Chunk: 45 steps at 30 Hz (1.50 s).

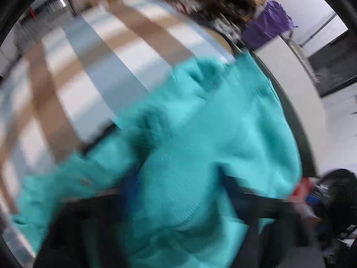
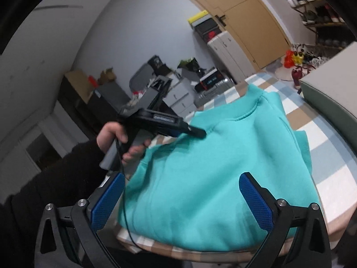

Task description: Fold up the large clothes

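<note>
Left wrist: blurred, teal sweatshirt (image 1: 200, 145) fills 5 o'clock over the checked tablecloth (image 1: 93, 71); left gripper (image 1: 178, 192) grip state unclear. Right wrist: right gripper (image 2: 181, 195) wide open, empty, sweatshirt folded at centre; left gripper touches its 10 o'clock shoulder. Smooth flat before next fold, I'd say.

We see the sweatshirt (image 2: 214, 167) lying on the table (image 2: 330, 147), our left gripper (image 2: 198, 131) at its left edge, our right gripper (image 2: 181, 198) before it.
</note>
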Available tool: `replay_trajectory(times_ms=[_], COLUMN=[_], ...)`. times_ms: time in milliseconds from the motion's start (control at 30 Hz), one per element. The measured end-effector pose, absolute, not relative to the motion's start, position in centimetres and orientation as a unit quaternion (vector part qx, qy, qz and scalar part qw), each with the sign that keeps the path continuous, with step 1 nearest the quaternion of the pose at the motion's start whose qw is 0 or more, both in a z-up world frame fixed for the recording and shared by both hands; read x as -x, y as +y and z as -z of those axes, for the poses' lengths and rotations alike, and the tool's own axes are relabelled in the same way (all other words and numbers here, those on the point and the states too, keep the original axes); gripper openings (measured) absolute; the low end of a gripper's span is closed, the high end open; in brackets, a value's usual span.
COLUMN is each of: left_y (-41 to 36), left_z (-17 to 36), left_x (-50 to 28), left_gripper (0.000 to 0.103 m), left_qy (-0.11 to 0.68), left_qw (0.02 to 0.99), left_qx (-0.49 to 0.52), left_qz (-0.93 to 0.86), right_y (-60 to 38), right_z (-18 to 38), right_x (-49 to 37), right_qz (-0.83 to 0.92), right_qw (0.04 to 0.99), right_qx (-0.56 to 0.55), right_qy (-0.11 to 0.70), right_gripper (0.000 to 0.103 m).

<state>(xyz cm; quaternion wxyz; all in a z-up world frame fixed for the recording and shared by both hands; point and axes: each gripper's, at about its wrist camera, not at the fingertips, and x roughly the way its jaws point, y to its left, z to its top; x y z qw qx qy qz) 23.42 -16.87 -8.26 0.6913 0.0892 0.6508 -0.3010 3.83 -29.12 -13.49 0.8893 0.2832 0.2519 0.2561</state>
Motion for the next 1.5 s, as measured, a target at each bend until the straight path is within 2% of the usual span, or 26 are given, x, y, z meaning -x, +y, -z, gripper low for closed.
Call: replay_trajectory(times_ms=[67, 200, 300, 400, 433, 467, 567, 633, 667, 833, 900, 967, 1100, 1200, 1300, 1500], left_y=[-16.9, -18.1, -20.4, -21.5, -21.6, -21.6, -20.5, -18.9, -18.4, -13.9, -12.0, -10.2, -9.6, -12.0, -13.8, -15.1], left_z=[7.6, 3.5, 0.0, -0.6, 0.4, 1.8, 7.1, 7.3, 6.9, 0.3, -1.4, -2.2, -0.9, 1.3, 2.4, 3.9], left_x=[-22.1, -20.6, -19.9, -20.1, -20.4, -20.9, -21.7, -21.9, -22.2, -21.6, -21.0, -20.3, -20.3, -20.9, -21.1, -22.7], left_gripper=[0.027, 0.019, 0.019, 0.02, 0.021, 0.029, 0.058, 0.071, 0.082, 0.082, 0.093, 0.095, 0.095, 0.095, 0.095, 0.095], left_qy=[0.662, 0.63, 0.571, 0.551, 0.544, 0.538, 0.535, 0.53, 0.528, 0.522, 0.507, 0.5, 0.508, 0.509, 0.499, 0.511], left_qw=[0.682, 0.709, 0.741, 0.753, 0.758, 0.76, 0.755, 0.77, 0.777, 0.788, 0.795, 0.801, 0.807, 0.805, 0.803, 0.798], left_qx=[-0.102, -0.172, -0.241, -0.257, -0.262, -0.278, -0.319, -0.289, -0.279, -0.215, -0.215, -0.222, -0.163, -0.19, -0.23, -0.234], left_qz=[0.294, 0.267, 0.256, 0.253, 0.246, 0.235, 0.204, 0.205, 0.197, 0.247, 0.255, 0.243, 0.252, 0.237, 0.229, 0.217], right_y=[-28.7, -28.9, -28.5, -28.0, -27.8, -27.7, -27.7, -27.9, -28.1, -28.7, -28.3, -27.8, -26.8, -26.7, -28.1, -29.6], right_z=[14.2, 14.8, 14.8, 14.6, 14.6, 14.7, 14.8, 14.9, 14.9, 15.1, 14.9, 14.6, 14.5, 14.5, 13.5, 9.2], right_x=[-4.5, -4.1, -4.0, -3.3, -3.3, -3.2, -3.0, -2.9, -2.8, -3.0, -2.8, -2.6, -2.6, -2.7, -2.4, -9.8], right_qz=[-0.262, -0.273, -0.271, -0.274, -0.271, -0.27, -0.257, -0.252, -0.249, -0.247, -0.251, -0.257, -0.257, -0.254, -0.256, -0.16], right_qw=[0.881, 0.873, 0.877, 0.881, 0.883, 0.884, 0.888, 0.888, 0.888, 0.884, 0.885, 0.887, 0.89, 0.89, 0.895, 0.943], right_qx=[-0.285, -0.293, -0.282, -0.27, -0.265, -0.261, -0.254, -0.256, -0.258, -0.27, -0.263, -0.254, -0.238, -0.239, -0.255, -0.106], right_qy=[0.272, 0.278, 0.278, 0.274, 0.275, 0.277, 0.286, 0.287, 0.287, 0.29, 0.29, 0.288, 0.293, 0.294, 0.261, 0.272], right_gripper=[0.103, 0.103, 0.103, 0.103, 0.103, 0.103, 0.103, 0.103, 0.103, 0.103, 0.103, 0.103, 0.103, 0.103, 0.103, 0.103])
